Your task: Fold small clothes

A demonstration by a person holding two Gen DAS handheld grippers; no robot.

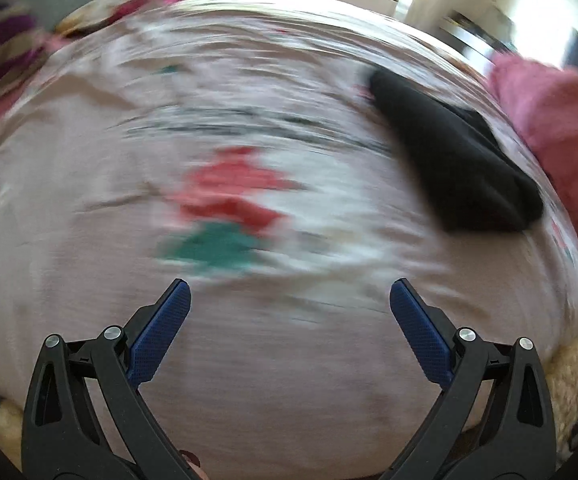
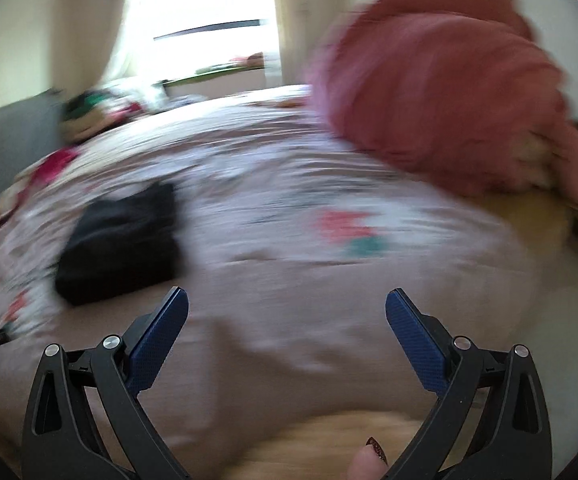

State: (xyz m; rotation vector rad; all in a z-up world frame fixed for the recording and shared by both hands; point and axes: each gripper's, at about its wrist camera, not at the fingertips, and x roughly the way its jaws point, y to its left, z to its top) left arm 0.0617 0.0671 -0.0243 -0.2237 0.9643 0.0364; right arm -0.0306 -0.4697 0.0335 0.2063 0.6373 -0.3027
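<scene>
A folded black garment (image 1: 457, 160) lies on the pale pink bed cover (image 1: 89, 240), to the right in the left wrist view. It also shows in the right wrist view (image 2: 121, 244), to the left. My left gripper (image 1: 289, 292) is open and empty above the cover, apart from the garment. My right gripper (image 2: 287, 300) is open and empty above the bed cover (image 2: 289, 340). Both views are blurred by motion.
A red and green print (image 1: 229, 208) marks the cover. A bulky pink blanket (image 2: 441, 112) lies at the bed's right side, also in the left wrist view (image 1: 557, 132). Coloured clothes (image 1: 9, 52) lie at the far left. A bright window (image 2: 201, 20) is behind the bed.
</scene>
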